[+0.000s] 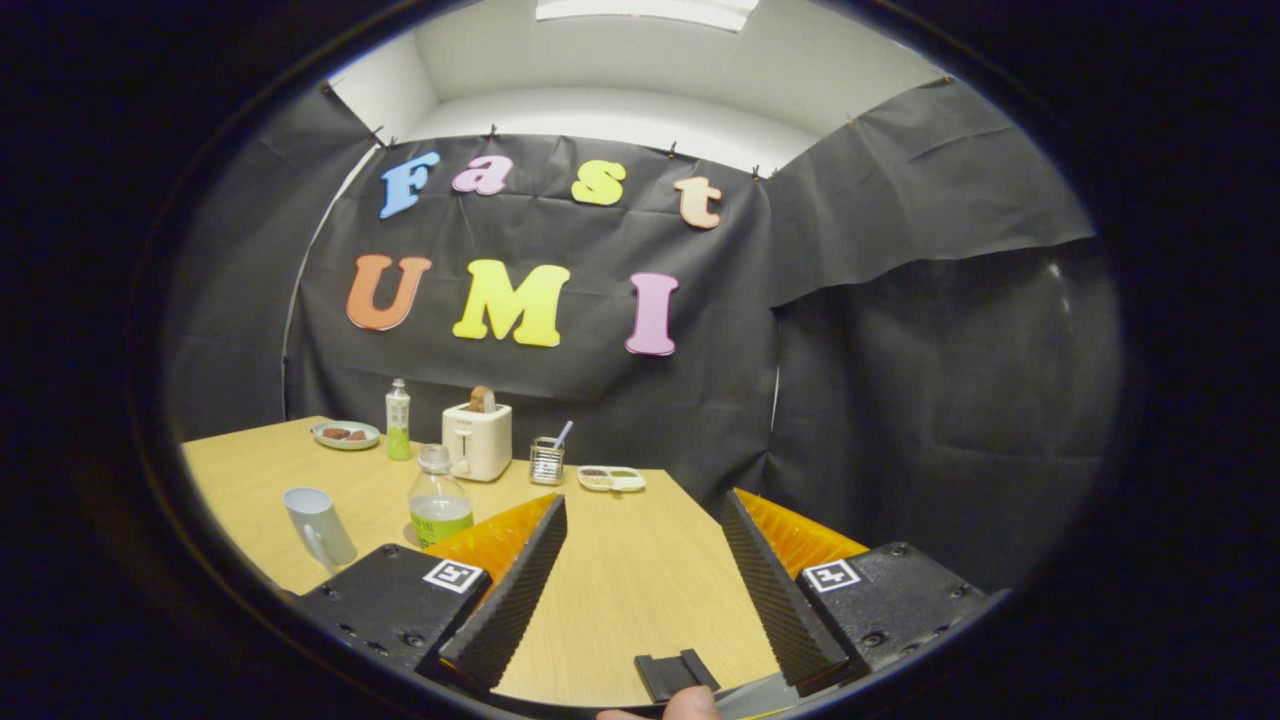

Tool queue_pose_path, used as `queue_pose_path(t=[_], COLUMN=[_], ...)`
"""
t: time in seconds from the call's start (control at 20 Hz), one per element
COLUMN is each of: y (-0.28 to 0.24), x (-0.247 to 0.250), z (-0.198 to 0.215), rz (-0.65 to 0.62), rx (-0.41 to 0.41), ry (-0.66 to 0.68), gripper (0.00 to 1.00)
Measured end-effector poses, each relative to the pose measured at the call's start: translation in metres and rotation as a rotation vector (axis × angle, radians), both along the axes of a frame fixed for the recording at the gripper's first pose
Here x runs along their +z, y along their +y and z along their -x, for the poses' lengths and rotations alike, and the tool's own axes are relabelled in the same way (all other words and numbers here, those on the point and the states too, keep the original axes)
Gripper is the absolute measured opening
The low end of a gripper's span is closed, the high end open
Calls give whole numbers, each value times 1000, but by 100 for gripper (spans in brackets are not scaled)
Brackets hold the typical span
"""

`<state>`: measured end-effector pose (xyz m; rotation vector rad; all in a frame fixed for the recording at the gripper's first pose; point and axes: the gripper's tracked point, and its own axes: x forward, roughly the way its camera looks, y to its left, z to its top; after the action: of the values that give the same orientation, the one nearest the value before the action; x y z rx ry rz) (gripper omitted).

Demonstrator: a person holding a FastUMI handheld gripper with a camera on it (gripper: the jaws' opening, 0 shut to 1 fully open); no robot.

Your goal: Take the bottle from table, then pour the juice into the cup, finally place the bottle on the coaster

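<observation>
Bottle (440, 505) untaken beside cup (318, 527), left of spread, empty gripper (640, 580); reaching step likely at hand, needing leftward swing, then closing around it.

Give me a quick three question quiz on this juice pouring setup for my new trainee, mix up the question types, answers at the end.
1. True or false: the gripper is shut on the bottle.
2. What stands nearest the bottle? A) cup B) toaster C) plate
3. Fill in: the gripper's fingers are ____, with bare table between them.

Key: 1 false, since the bottle stands beyond one open finger. 2 B. 3 open.
</observation>
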<state>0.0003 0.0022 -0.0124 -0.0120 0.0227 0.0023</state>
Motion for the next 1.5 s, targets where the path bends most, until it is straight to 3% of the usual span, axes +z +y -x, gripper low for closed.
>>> queue_pose_path(t=[0.95,1.5], y=[16,89], x=[-15,-25], z=[-10,-29], rz=[-53,-24], rx=[55,202], ry=[37,27], gripper=[100,100])
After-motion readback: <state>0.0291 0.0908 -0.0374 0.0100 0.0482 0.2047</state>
